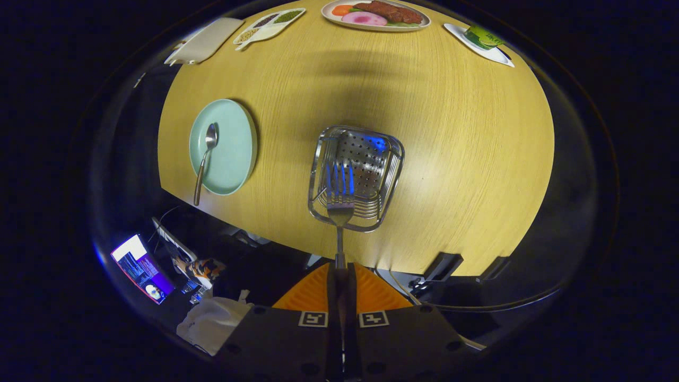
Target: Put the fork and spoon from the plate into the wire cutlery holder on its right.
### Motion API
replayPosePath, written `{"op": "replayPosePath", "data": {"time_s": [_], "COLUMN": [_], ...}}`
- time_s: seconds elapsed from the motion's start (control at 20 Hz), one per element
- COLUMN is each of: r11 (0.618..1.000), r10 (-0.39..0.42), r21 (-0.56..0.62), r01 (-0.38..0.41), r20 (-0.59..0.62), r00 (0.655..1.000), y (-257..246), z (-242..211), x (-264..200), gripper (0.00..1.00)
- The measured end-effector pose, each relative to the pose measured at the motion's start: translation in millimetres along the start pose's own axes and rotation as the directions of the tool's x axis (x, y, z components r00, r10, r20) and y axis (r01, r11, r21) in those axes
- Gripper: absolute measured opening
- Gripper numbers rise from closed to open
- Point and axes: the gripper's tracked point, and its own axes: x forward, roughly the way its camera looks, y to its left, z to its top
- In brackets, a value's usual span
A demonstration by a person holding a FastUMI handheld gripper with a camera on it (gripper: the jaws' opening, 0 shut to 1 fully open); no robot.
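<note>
My gripper (339, 271) is shut on the handle of a metal fork (340, 204). The fork points away from the fingers, tines hanging over the near rim and mouth of the wire cutlery holder (390, 151). The holder is a square steel basket with a perforated bottom, seen from above in the middle of the wooden table. To its left lies a pale green plate (233, 154). A metal spoon (204, 159) rests on that plate, bowl toward the far side and handle sticking out over the plate's near rim.
At the table's far edge stand a plate of food (329, 13), a divided dish of beans (269, 32), a white board (204, 42) and a white dish holding a green packet (480, 45). The table's near edge runs just below the holder; a lit screen (140, 268) sits below it.
</note>
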Motion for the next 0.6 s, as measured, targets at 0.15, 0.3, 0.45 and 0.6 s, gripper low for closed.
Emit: {"op": "replayPosePath", "data": {"time_s": [0.15,0.3,0.45,0.6], "r11": [1.0,0.999,0.998,0.996], "r10": [-0.006,-0.033,-0.05,-0.075], "r21": [0.013,-0.013,-0.035,-0.054], "r01": [0.007,0.032,0.047,0.071], "r20": [-0.039,-0.078,-0.084,-0.08], "r00": [0.999,0.996,0.995,0.994], "y": [-3.9,-6.0,-5.1,-10.5], "z": [7.5,12.0,21.3,31.8], "x": [-0.3,1.0,-0.5,-5.2], "gripper": [0.07,0.07,0.09,0.15]}}
